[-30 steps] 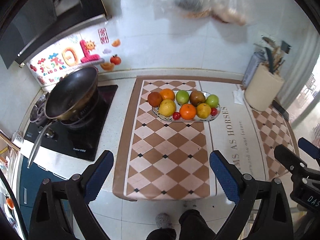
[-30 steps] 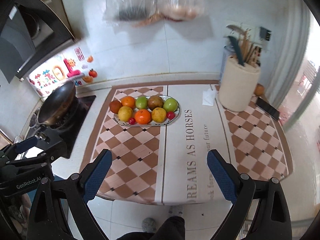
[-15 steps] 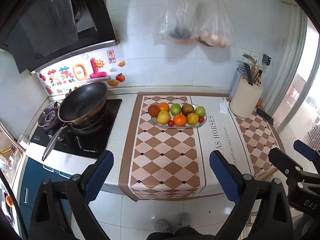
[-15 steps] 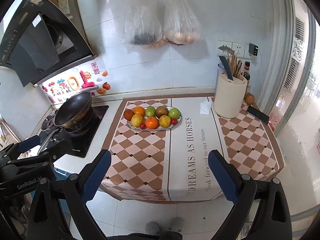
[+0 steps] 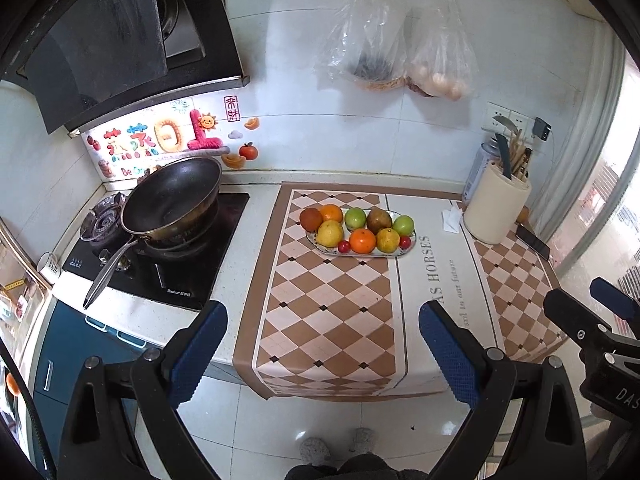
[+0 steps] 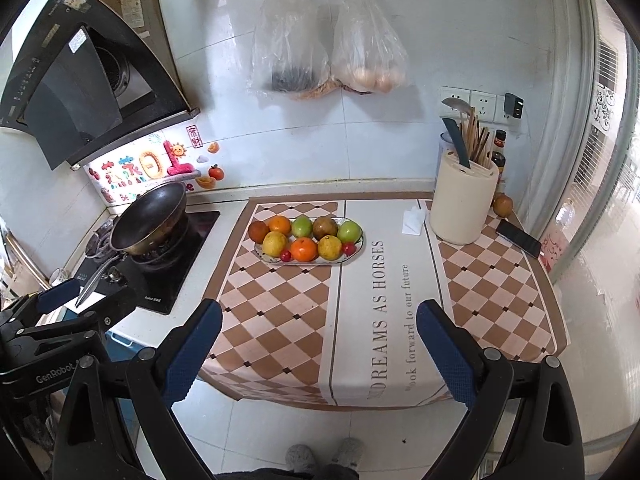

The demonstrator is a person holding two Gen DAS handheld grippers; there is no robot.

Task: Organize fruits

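An oval plate [image 5: 413,235] [image 6: 359,247] sits far back on the chequered counter mat, filled with several fruits: oranges [image 5: 362,240] [image 6: 303,249], yellow citrus, green apples [image 5: 355,217] [image 6: 349,231], a brown pear and small red fruits. My left gripper [image 5: 323,346] is open and empty, held well back from the counter edge, above the floor. My right gripper [image 6: 319,346] is also open and empty, equally far back. A lone brown fruit [image 6: 503,205] lies behind the utensil holder at the far right.
A wok [image 5: 172,200] [image 6: 150,218] sits on the stove at left. A cream utensil holder [image 5: 496,210] [image 6: 464,204], a folded tissue [image 6: 414,220] and a phone [image 6: 518,238] stand on the right. Plastic bags [image 6: 328,52] hang on the wall.
Both grippers have drawn back and up from the counter; the plate of fruit looks smaller and more of the kitchen shows. Both stay open.
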